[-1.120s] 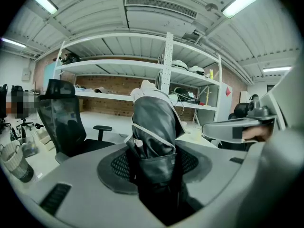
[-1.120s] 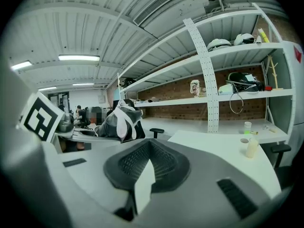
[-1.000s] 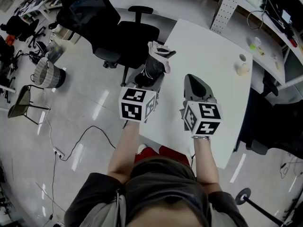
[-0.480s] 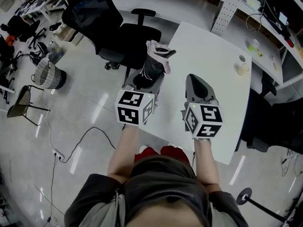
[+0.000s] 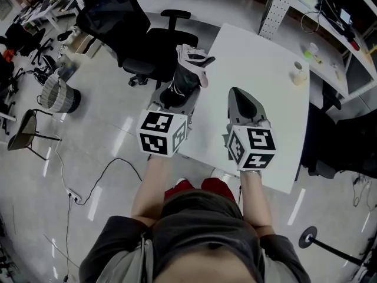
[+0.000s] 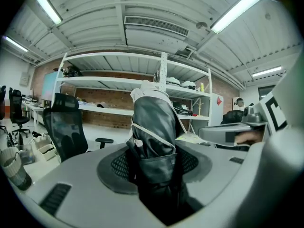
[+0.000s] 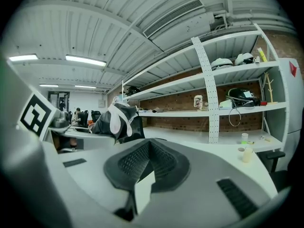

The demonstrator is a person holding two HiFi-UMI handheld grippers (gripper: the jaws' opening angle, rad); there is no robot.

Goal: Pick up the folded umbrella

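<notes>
The folded umbrella (image 5: 187, 75) is black with a white strap and a pale bunched end. It is held off the white table (image 5: 259, 58), beyond the table's left edge, pointing away from me. My left gripper (image 5: 179, 96) is shut on it; in the left gripper view the umbrella (image 6: 153, 127) stands up between the two grey pads, filling the gap of my left gripper (image 6: 154, 160). My right gripper (image 5: 242, 102) hangs over the table beside it, jaws together and nothing held. In the right gripper view the umbrella (image 7: 116, 121) shows at the left, beyond my right gripper (image 7: 149, 148).
A small cup (image 5: 299, 73) stands near the table's far right corner. A black office chair (image 5: 159, 46) sits just left of the table, under the umbrella. A wire basket (image 5: 59, 93) and a cable lie on the floor at left. Shelving runs along the far wall.
Both grippers have risen a little and drifted across the table edge, with the umbrella still in the left jaws. Neither gripper's jaws have changed.
</notes>
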